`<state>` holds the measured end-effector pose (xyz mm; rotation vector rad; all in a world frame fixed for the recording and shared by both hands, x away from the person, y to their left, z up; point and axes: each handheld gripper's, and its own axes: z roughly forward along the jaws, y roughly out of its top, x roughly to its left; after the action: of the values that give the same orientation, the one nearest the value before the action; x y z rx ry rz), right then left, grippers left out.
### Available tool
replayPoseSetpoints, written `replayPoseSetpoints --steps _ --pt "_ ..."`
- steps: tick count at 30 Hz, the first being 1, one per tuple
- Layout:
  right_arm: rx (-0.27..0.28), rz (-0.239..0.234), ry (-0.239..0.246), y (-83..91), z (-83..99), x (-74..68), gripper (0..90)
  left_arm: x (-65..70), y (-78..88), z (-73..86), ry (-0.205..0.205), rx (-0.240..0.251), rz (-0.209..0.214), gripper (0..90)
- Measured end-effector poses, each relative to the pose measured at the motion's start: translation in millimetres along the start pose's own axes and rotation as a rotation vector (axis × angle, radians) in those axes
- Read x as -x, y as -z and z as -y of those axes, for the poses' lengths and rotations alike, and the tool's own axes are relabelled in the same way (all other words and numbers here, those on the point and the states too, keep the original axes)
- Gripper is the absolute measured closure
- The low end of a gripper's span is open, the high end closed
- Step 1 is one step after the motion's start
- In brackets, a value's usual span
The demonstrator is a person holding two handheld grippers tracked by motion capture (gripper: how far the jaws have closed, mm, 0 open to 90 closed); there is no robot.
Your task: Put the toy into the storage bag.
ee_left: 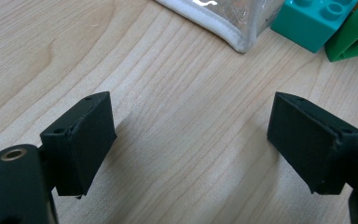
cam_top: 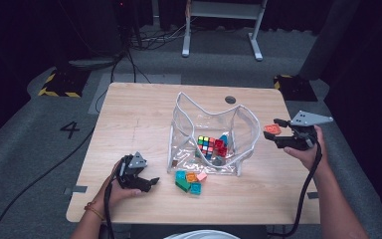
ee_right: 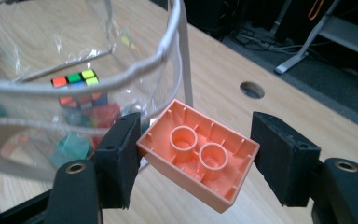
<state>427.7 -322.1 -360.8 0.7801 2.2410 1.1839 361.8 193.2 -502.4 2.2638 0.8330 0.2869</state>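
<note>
The orange brick [ee_right: 198,156] is up in the air, hollow underside facing the right gripper's camera, two round tubes showing inside it, clamped between the pads of the right gripper [ee_right: 193,161]. In the high view that brick [cam_top: 272,129] sits at about three o'clock from the clear plastic bag [cam_top: 211,134], just off its right-hand wall and above the bare wooden table [cam_top: 129,119]. The bag stands open at the middle of the table, white-trimmed rim sagging, and inside it a colourful puzzle cube [cam_top: 205,144] lies next to a red block [cam_top: 220,147], with a blue piece behind them. At six o'clock from the bag, right against its front edge, a little heap of loose bricks [cam_top: 190,180] waits: teal, orange, pink and green. Over at roughly eight o'clock from the bag, the left gripper [cam_top: 149,182] rests low near the table's front edge, its tongs spread wide with nothing between them. In the left gripper view a teal brick [ee_left: 314,21] and a green brick [ee_left: 354,37] lie at one o'clock, beside the bag's corner.
</note>
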Motion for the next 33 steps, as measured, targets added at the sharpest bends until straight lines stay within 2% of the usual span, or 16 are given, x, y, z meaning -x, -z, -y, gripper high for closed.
replayPoseSetpoints --steps 7,8,9,14,15,17,18,20,21,27,33 --pt "0.038 0.028 0.024 5.3 -31.1 1.9 35.5 0.0 0.1 0.0 0.000 -0.001 0.000 15.2" --pt "0.038 0.028 0.024 5.3 -31.1 1.9 35.5 0.0 0.1 0.0 0.000 -0.001 0.000 15.1" --pt "0.044 0.033 0.025 7.7 -39.2 2.0 35.5 0.0 0.0 0.0 0.000 -0.001 0.000 15.1" --pt "0.048 0.021 0.037 9.4 -55.2 -1.8 35.5 -0.1 0.0 0.0 0.000 -0.001 0.000 15.1" --pt "0.055 0.009 0.057 8.1 -62.6 -6.2 35.5 0.0 0.0 0.0 0.001 -0.001 0.000 15.1" --pt "0.055 0.003 0.065 7.5 -64.7 -7.8 35.5 -0.1 0.0 0.0 0.000 -0.001 0.000 15.1" --pt "0.051 -0.022 0.071 5.2 -68.6 -14.5 35.5 0.0 0.0 0.0 0.000 -0.001 0.000 15.1" --pt "0.046 -0.028 0.079 4.1 -69.8 -18.2 35.5 0.0 0.0 0.0 0.000 0.000 0.000 15.1" --pt "0.046 -0.056 0.090 0.8 -71.4 -24.9 35.5 0.0 0.1 0.0 0.000 -0.001 0.000 15.1" --pt "0.035 -0.106 0.134 -7.3 -76.7 -35.7 35.5 0.0 0.0 0.0 0.000 0.000 0.000 15.1" --pt "0.008 -0.178 0.177 -25.0 -87.6 -51.6 35.5 -0.1 0.1 0.0 0.000 -0.001 0.001 15.1"
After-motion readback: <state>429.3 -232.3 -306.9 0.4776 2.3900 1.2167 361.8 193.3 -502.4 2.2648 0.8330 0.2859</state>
